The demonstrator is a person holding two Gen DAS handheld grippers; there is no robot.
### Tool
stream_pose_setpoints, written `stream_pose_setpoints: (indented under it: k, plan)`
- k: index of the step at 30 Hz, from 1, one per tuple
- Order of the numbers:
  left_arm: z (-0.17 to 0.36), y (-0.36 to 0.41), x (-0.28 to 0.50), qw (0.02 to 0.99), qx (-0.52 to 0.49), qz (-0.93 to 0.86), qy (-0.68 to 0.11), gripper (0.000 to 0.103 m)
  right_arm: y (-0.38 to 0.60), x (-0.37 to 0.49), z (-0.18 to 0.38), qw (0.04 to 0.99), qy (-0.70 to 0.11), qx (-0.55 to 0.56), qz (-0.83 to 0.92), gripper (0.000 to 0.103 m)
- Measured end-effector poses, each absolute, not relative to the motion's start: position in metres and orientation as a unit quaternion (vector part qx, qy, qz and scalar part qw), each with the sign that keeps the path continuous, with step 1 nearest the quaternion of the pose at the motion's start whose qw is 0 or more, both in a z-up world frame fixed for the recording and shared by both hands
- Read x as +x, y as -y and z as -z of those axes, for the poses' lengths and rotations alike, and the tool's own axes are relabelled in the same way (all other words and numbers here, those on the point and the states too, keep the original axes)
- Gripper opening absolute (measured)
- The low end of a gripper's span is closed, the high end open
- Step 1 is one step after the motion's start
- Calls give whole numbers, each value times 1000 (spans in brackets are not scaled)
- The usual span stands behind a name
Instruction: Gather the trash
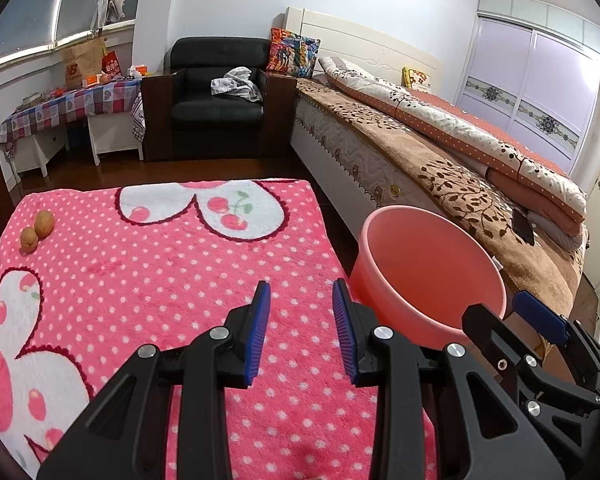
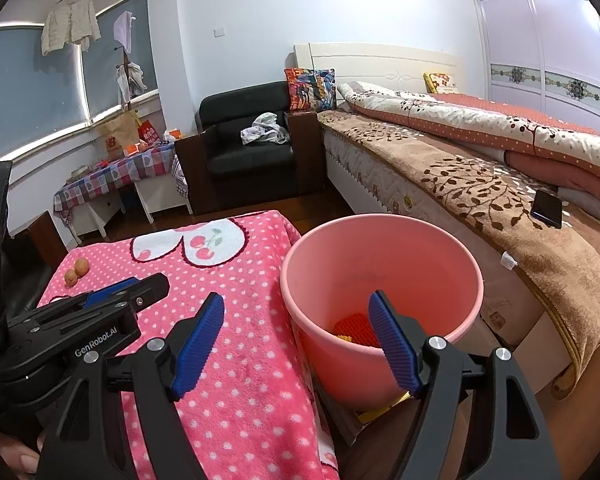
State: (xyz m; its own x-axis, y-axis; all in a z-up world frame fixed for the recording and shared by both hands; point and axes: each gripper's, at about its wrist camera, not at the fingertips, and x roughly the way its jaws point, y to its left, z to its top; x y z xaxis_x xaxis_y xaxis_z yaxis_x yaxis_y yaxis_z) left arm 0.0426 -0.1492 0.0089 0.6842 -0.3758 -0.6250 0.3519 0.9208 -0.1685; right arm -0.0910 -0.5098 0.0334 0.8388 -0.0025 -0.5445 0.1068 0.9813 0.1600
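we see two fisheye views, each looking forward and downward along a handheld gripper's fingers. the left wrist view sits close above a pink dotted blanket (image 1: pixel 160 280), with a pink bucket (image 1: pixel 428 272) to its right. the right wrist view looks closely into that bucket. both share blanket, bucket, bed (image 1: pixel 440 168) and armchair (image 1: pixel 216 92).

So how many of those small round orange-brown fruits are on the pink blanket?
2. Both lie touching at the pink blanket's far left corner: one fruit farther back, the other fruit nearer. None elsewhere that I can see.
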Motion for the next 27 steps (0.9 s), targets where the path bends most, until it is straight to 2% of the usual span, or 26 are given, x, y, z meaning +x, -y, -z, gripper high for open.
stream_pose_setpoints:
  k: [27]
  plan:
    - [-14, 150, 35, 919, -13, 202, -339, 32, 510, -95, -42, 956, -277, 89, 30, 74]
